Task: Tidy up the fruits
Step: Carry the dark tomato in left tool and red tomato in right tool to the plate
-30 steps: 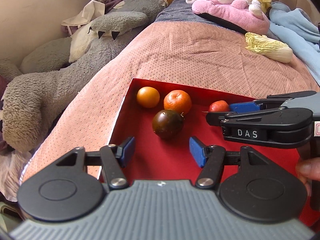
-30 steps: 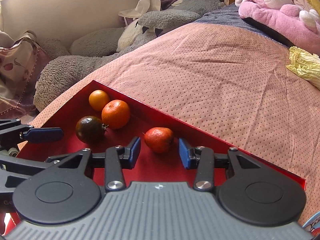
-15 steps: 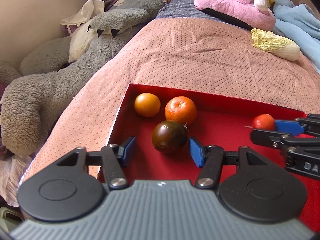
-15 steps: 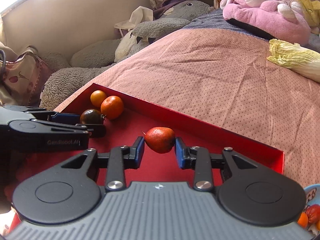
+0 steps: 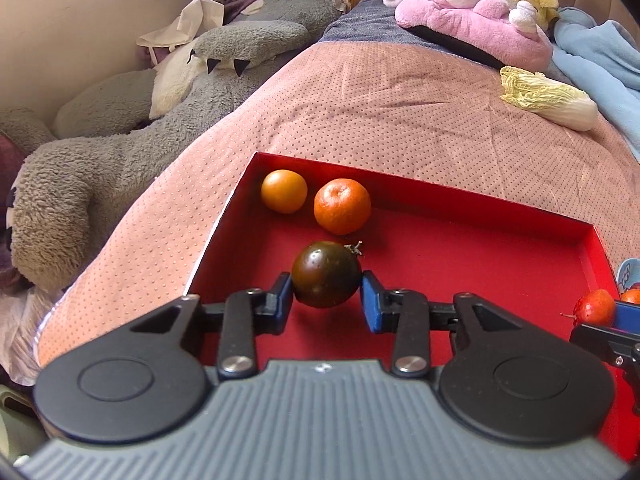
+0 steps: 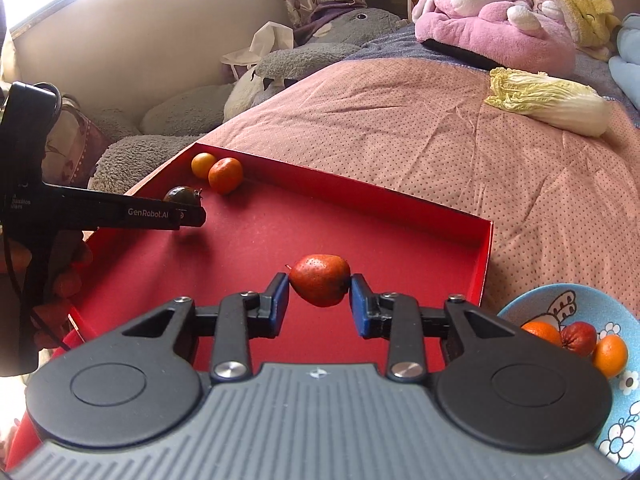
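A red tray lies on the bed. My left gripper is shut on a dark brown-green tomato low over the tray floor. A small orange and a tangerine sit in the tray's far left corner. My right gripper is shut on a small red pear and holds it above the tray's right part. The left gripper with the dark tomato shows in the right wrist view. A blue bowl beside the tray holds three fruits.
The bed has a pink dotted cover. A napa cabbage lies on it behind the tray. A grey plush toy lies along the left side, a pink plush at the back. The person's hand holds the left gripper.
The left gripper moved forward and closed on the dark tomato. The right gripper closed on the red pear, lifted it and carried it right toward the blue bowl.
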